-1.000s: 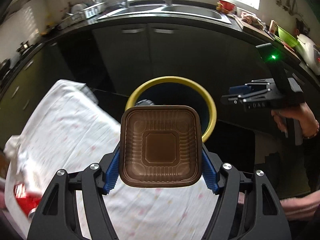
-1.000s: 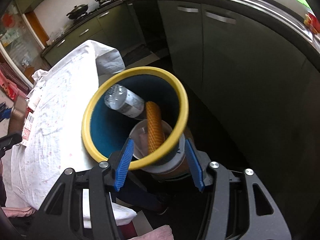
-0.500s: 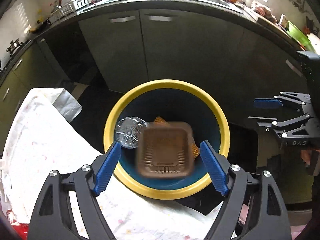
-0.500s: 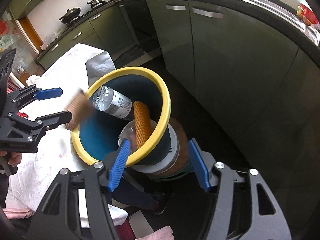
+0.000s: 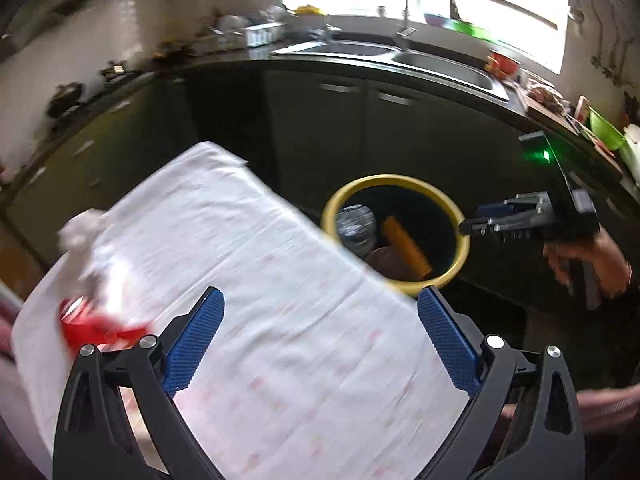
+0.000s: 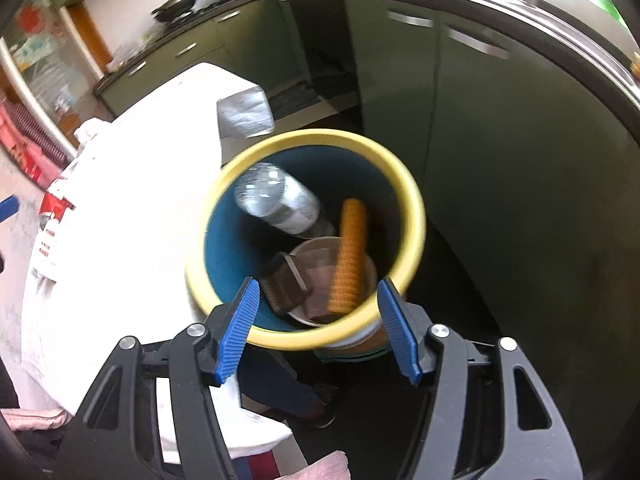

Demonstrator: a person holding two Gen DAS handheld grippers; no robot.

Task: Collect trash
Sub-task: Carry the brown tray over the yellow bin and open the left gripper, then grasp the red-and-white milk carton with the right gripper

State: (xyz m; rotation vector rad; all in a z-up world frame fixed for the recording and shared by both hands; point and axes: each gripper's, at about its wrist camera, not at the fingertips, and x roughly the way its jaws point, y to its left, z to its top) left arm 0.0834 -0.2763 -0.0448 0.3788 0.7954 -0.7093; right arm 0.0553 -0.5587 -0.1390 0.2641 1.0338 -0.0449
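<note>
A yellow-rimmed blue bin [image 5: 460, 236] [image 6: 412, 208] stands beside the table. Inside lie a clear plastic bottle [image 6: 280, 204], an orange ridged piece [image 6: 350, 252], a pale cup [image 6: 316, 250] and the brown plastic tray [image 6: 284, 284]. My left gripper [image 5: 320, 340] is open and empty above the white tablecloth [image 5: 248, 264]. A red wrapper [image 5: 92, 324] and a crumpled white tissue [image 5: 82, 228] lie at the table's left end. My right gripper [image 6: 318, 328] is open and empty just above the bin's near rim; it also shows in the left wrist view [image 5: 492, 216].
Dark kitchen cabinets [image 5: 360, 128] with a sink [image 5: 400, 60] stand behind the bin. A stove with pans [image 6: 176, 2] is at the far left. The dark floor [image 6: 500, 280] lies right of the bin.
My left gripper opened and dropped the brown tray into the bin, then pulled back over the table. The right gripper stayed open above the bin.
</note>
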